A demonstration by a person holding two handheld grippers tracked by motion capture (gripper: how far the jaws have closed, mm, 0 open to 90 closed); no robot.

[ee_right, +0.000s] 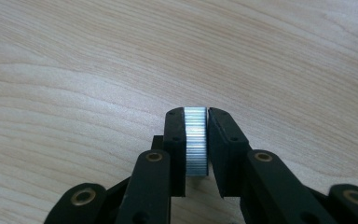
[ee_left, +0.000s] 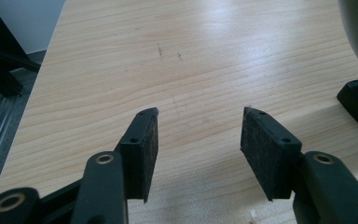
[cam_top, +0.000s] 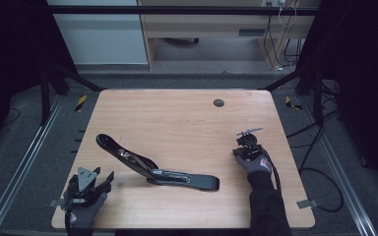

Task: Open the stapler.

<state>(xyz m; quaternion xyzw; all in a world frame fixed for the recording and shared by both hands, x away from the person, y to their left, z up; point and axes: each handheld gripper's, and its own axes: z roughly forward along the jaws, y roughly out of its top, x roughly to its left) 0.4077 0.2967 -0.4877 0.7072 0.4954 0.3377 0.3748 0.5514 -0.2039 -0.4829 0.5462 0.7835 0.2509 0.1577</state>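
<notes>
My left claw [ee_left: 198,140] gapes wide above the tabletop [cam_top: 177,118], near-left of an opened stapler [cam_top: 152,167]. My right claw [ee_right: 196,140] pinches a staple strip [ee_right: 196,142].

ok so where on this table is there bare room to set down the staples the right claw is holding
The far half of the table, between the open stapler and the small dark hole, is bare wood. So is the near strip between the stapler's base and the right claw. It is crowded near left, where the stapler's raised arm lies close to the left claw.
</notes>
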